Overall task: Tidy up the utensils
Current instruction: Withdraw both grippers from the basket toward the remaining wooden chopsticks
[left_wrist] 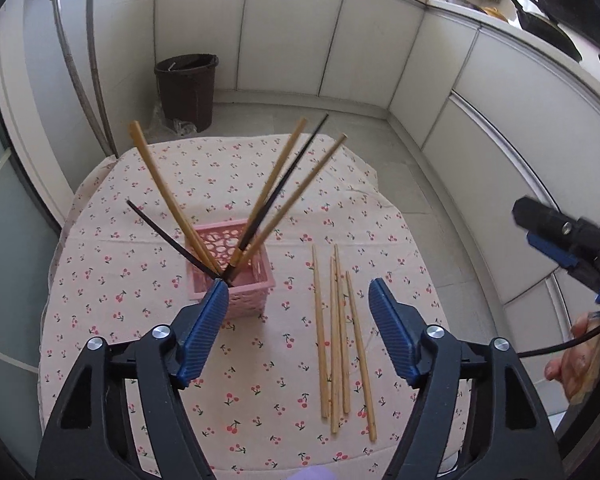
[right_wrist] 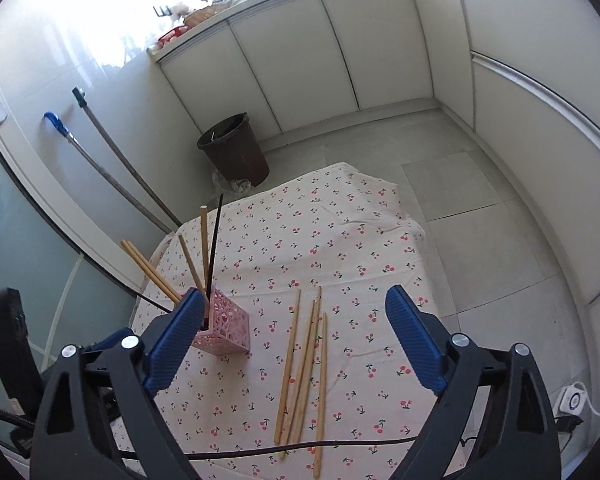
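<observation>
A pink lattice holder (left_wrist: 242,280) (right_wrist: 226,326) stands on the cherry-print tablecloth (left_wrist: 140,264) (right_wrist: 300,232) with several wooden and black chopsticks (left_wrist: 268,192) (right_wrist: 204,240) fanning out of it. Several loose wooden chopsticks (left_wrist: 340,336) (right_wrist: 304,372) lie flat on the cloth to its right. My left gripper (left_wrist: 298,292) hovers open above the cloth, its left pad (left_wrist: 204,332) in front of the holder, nothing between the jaws. My right gripper (right_wrist: 296,300) is open too, over the loose chopsticks, empty. It also shows at the right edge of the left wrist view (left_wrist: 560,240), with a hand (left_wrist: 578,364) below it.
A dark brown bin (left_wrist: 188,88) (right_wrist: 236,152) stands on the tiled floor beyond the table. White cabinets (left_wrist: 340,40) (right_wrist: 340,52) line the back and right. Mop handles (right_wrist: 112,160) lean on the left wall. A black cable (right_wrist: 300,446) crosses the near table edge.
</observation>
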### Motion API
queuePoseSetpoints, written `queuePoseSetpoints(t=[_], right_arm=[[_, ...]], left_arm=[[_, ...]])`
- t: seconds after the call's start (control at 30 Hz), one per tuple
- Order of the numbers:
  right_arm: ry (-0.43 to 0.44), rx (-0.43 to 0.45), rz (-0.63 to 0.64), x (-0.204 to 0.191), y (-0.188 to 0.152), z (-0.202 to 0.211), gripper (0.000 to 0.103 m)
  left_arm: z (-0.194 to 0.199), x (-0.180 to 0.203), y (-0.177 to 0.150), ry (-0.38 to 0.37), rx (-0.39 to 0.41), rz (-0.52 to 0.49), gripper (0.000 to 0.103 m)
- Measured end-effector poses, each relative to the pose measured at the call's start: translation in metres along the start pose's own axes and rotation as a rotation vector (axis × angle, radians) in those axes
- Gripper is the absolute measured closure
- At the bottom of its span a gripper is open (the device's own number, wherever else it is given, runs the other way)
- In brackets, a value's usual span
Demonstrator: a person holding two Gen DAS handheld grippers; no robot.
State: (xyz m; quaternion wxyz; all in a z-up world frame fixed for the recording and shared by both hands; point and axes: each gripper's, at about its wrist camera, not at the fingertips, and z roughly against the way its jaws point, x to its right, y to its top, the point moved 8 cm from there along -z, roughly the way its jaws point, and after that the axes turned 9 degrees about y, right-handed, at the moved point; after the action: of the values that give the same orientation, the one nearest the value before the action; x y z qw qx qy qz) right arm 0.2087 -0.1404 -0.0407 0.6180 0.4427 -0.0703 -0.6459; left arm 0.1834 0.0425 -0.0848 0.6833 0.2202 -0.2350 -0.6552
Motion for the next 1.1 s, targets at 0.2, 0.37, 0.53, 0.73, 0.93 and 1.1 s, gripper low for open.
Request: queuePoseSetpoints(t=[0.2, 0.37, 0.53, 0.73, 0.93, 1.1], right_arm=[[0.055, 0.041, -0.172, 0.043, 0.015, 0.021, 0.007], [0.091, 0.054, -0.273, 0.066, 0.021, 0.029, 0.007], [0.107, 0.039, -0.351, 0.084, 0.022, 0.029, 0.007], [0.114, 0.026, -0.405, 0.101, 0.024, 0.03, 0.007], [0.122, 0.03, -0.451, 0.116, 0.027, 0.034, 0.007], [0.125, 0.03, -0.493, 0.127, 0.028, 0.035, 0.007]], left_arm=[[-0.028, 0.045, -0.023, -0.01, -0.08, -0.105, 0.011], [-0.059, 0.084, -0.047, -0.019, -0.174, -0.192, 0.008], [-0.092, 0.119, -0.064, -0.029, -0.25, -0.28, 0.008], [-0.123, 0.14, -0.059, -0.085, -0.319, -0.335, 0.008], [-0.152, 0.14, -0.048, -0.215, -0.448, -0.225, 0.02], [-0.166, 0.137, -0.044, -0.191, -0.473, -0.22, 0.035]])
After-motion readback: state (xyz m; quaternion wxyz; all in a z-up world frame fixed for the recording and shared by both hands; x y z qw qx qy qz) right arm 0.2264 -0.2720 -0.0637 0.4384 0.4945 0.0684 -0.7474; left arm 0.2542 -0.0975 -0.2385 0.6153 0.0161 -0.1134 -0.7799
